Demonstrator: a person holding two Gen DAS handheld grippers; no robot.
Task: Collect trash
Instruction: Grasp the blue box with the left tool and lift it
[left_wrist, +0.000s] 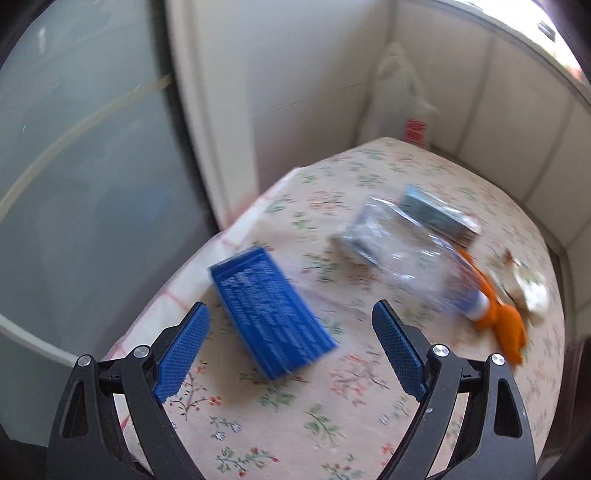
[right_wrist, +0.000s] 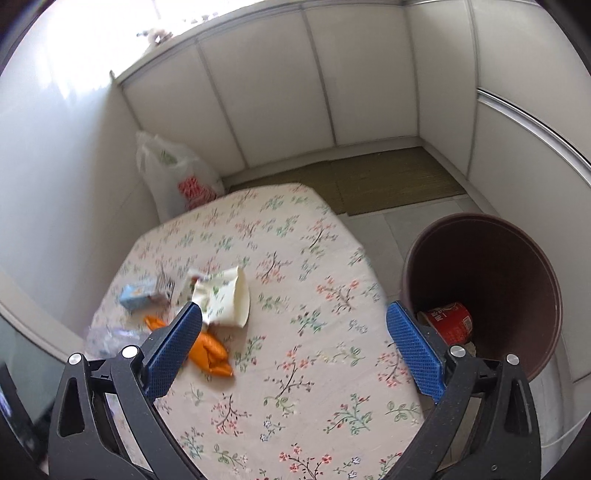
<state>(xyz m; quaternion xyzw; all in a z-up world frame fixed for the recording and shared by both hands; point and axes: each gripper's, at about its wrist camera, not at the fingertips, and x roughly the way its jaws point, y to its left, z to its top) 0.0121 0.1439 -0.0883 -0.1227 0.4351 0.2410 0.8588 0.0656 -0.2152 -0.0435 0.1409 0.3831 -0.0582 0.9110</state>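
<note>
1. You are holding the left gripper (left_wrist: 291, 314) with its jaws spread wide and nothing between them; the right gripper (right_wrist: 294, 312) is likewise gaping and carrying nothing.
2. Judging by the brown bin (right_wrist: 524, 236) on the floor just beside the table (right_wrist: 314, 369), you are only partly through: a red cup (right_wrist: 450, 321) is lying at its bottom.
3. You are still facing a blue box (left_wrist: 271, 314), a clear plastic bag (left_wrist: 402, 251), an orange wrapper (right_wrist: 212, 350), a cream wrapper (right_wrist: 229, 295) and a small light-blue carton (right_wrist: 138, 295) on the floral cloth.
4. The blue box is lying flat just ahead of the left fingers, its long axis running diagonally from far-left to near-right.
</note>
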